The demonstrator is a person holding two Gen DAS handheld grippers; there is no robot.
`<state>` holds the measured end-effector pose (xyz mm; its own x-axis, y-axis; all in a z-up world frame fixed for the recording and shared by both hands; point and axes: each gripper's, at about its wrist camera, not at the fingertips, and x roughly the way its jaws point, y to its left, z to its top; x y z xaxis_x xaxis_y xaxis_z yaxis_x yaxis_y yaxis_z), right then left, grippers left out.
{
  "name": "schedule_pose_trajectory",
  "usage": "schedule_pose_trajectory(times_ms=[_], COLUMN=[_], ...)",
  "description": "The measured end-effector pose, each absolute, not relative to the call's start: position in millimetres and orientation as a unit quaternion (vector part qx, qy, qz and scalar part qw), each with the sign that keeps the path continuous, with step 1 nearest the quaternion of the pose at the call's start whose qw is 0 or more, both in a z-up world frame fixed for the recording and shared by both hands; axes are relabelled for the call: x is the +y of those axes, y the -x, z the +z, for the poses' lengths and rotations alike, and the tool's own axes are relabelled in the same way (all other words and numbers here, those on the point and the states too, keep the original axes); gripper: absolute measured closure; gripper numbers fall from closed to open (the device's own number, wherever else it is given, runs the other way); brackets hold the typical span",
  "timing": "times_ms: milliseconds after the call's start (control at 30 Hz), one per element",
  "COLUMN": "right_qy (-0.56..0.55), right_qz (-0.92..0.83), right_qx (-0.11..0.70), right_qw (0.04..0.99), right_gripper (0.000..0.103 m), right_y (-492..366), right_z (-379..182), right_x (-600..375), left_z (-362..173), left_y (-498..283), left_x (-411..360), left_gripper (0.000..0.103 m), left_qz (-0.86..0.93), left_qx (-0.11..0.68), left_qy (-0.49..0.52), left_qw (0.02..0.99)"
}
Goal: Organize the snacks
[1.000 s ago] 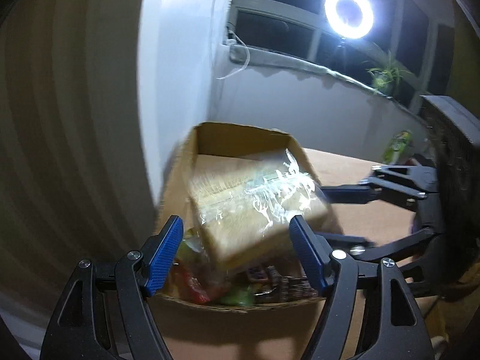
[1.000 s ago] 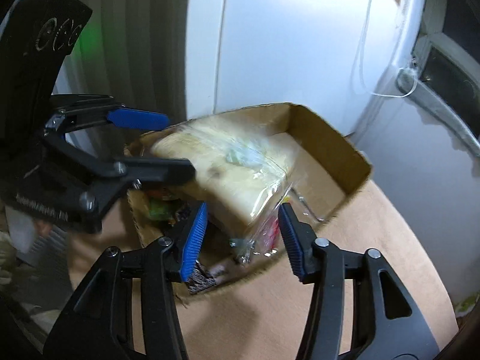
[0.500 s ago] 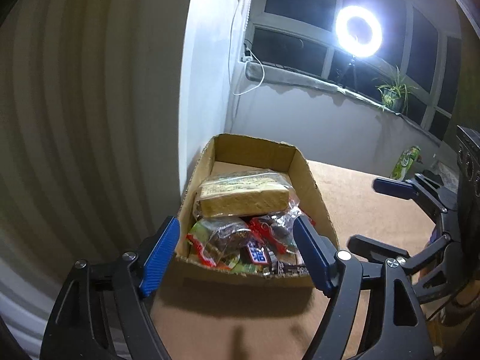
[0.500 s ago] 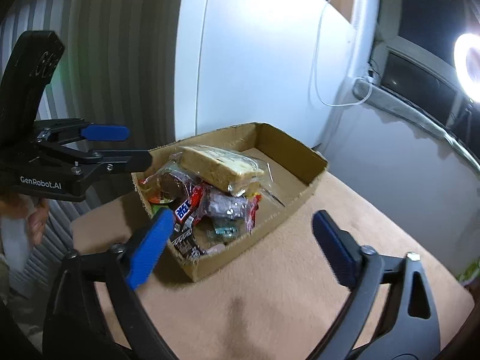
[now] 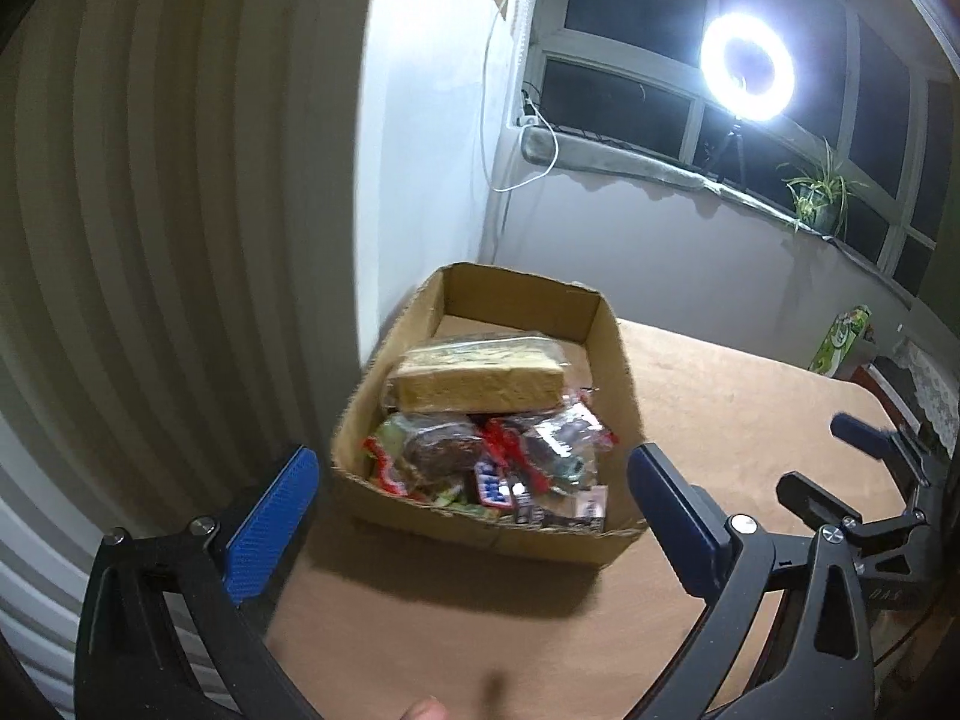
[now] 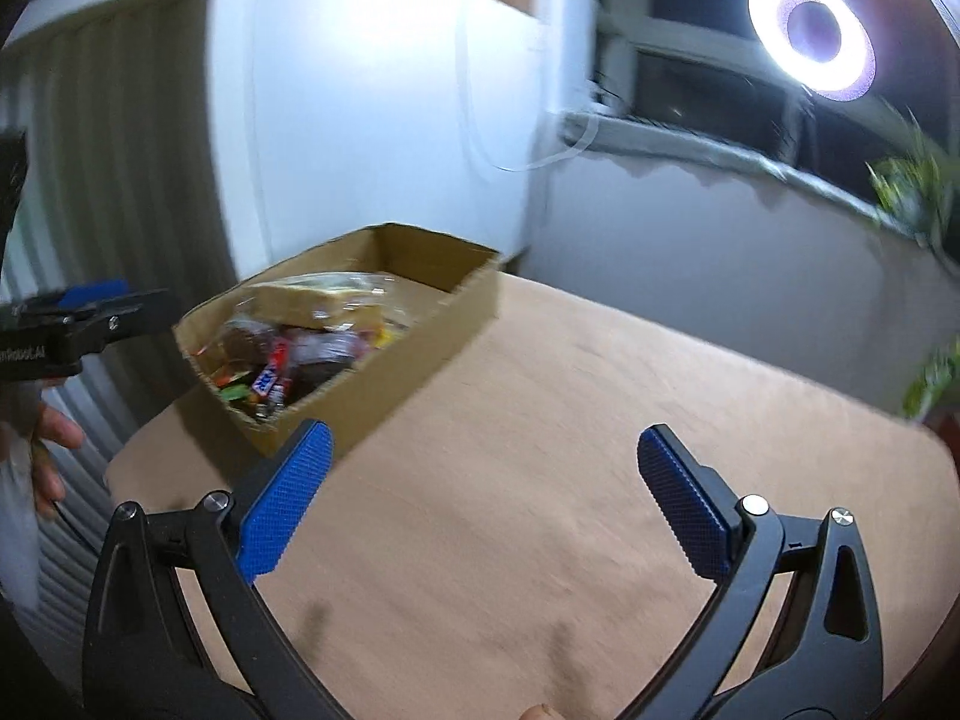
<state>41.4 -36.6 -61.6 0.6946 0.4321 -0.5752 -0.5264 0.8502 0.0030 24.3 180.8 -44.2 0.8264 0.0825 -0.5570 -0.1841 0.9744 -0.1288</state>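
Nearest the left wrist camera, the left gripper (image 5: 471, 516) had its blue-padded jaws still swinging apart, already wide, with nothing pressed between them; the near end of the cardboard box (image 5: 480, 531) only showed in the gap. The right gripper (image 6: 480, 489) hung over the bare tan worktop (image 6: 570, 450) with its jaws spread fully and empty, the box off to its left. The box stood at the worktop's far left corner, just beside a white wall panel. Inside, small wrapped snacks (image 5: 498, 465) filled the near end: red, green and dark wrappers in a jumble. Behind and partly on them lay a bagged loaf of bread (image 5: 477, 381) in clear plastic. The far end of the box was bare cardboard. Beyond, a ring light (image 5: 747, 66) glowed before dark windows, with a potted plant (image 5: 819, 198) on the sill
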Motion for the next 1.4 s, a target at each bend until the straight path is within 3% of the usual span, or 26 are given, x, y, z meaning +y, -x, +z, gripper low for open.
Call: schedule_pose_trajectory(times_ms=[833, 1400], right_qy=[0.013, 0.011], right_qz=[0.081, 0.049], right_qx=[0.286, 0.277], right_qw=[0.955, 0.96], right_gripper=[0.0, 0.0], right_y=[-41.3, -32.8], right_z=[-53.7, -36.9], right_x=[-199.3, -234.6], left_z=[-46.5, -37.7], left_y=[-69.1, -57.2], left_x=[39.8, -32.0], left_gripper=[0.0, 0.0], left_qz=[-0.017, -0.038], left_qx=[0.301, 0.311], left_qy=[0.062, -0.001], left_qw=[0.951, 0.95])
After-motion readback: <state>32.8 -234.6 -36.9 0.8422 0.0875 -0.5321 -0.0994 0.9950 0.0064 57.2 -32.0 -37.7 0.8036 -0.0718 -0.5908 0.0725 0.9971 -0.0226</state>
